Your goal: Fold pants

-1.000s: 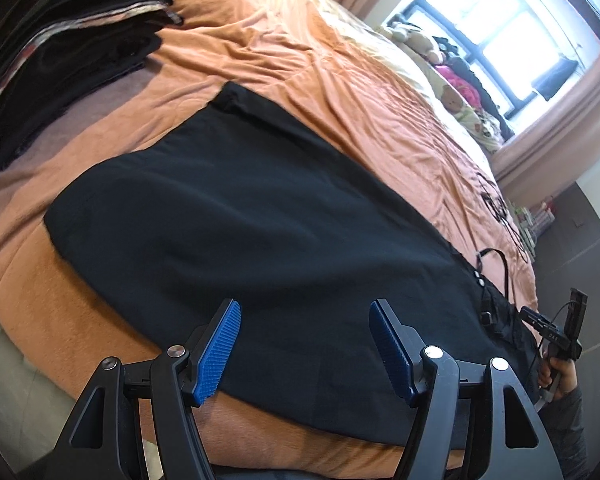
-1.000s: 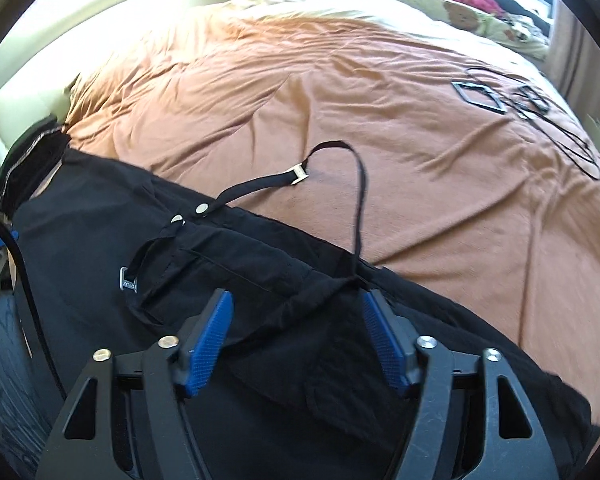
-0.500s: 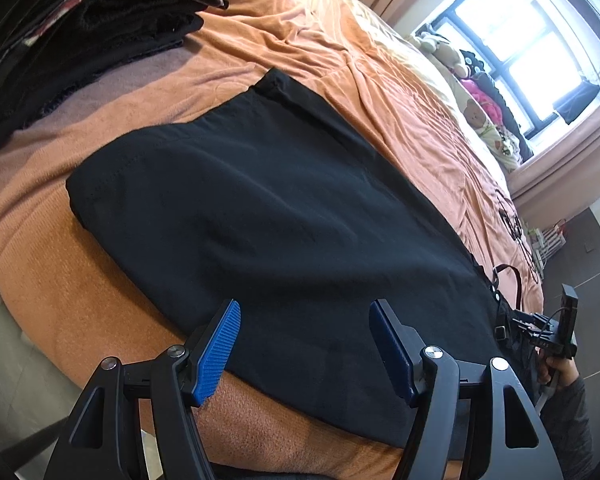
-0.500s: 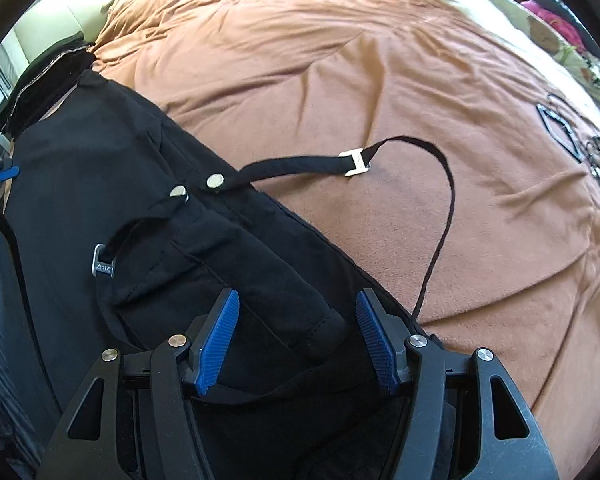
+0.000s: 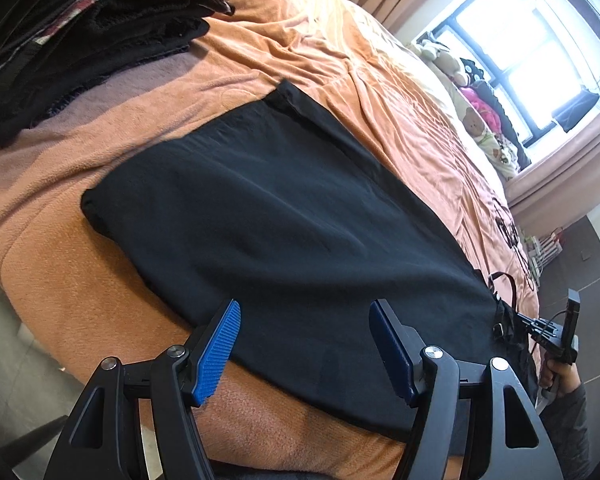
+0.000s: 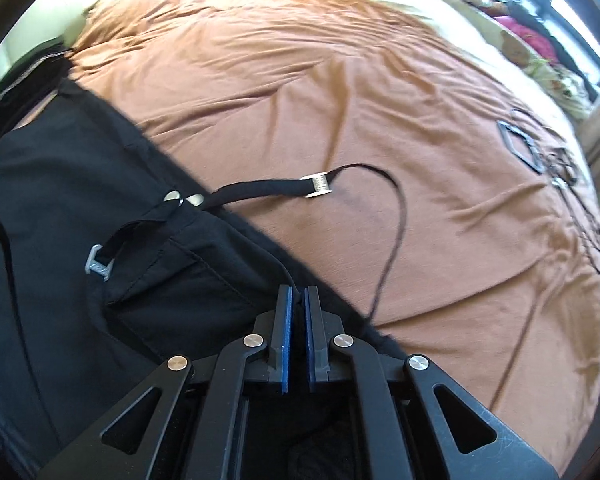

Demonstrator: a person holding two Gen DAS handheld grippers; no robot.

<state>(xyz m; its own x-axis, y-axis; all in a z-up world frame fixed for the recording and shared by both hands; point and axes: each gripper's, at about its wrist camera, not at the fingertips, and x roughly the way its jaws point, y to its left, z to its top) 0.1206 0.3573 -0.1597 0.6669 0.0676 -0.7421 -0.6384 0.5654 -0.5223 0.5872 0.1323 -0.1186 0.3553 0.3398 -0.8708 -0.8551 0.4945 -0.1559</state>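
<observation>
Black pants [image 5: 284,216] lie flat along the near edge of a bed with an orange blanket [image 5: 308,52]. My left gripper [image 5: 304,340] is open, its blue pads over the leg end near the bed's front edge, holding nothing. In the right wrist view my right gripper [image 6: 296,300] is shut on the waistband fabric of the pants [image 6: 172,280]. A black belt strap with a metal buckle [image 6: 318,186] trails from the waist onto the blanket [image 6: 300,80]. The right gripper also shows far right in the left wrist view [image 5: 556,336].
A stack of folded dark clothes [image 5: 80,36] sits at the bed's far left. Stuffed toys and bedding [image 5: 476,120] lie by the window. Black cables and frames [image 6: 540,152] lie on the blanket at right.
My right gripper has closed from open onto the pants' waistband. My left gripper stayed open and shifted a little along the leg end.
</observation>
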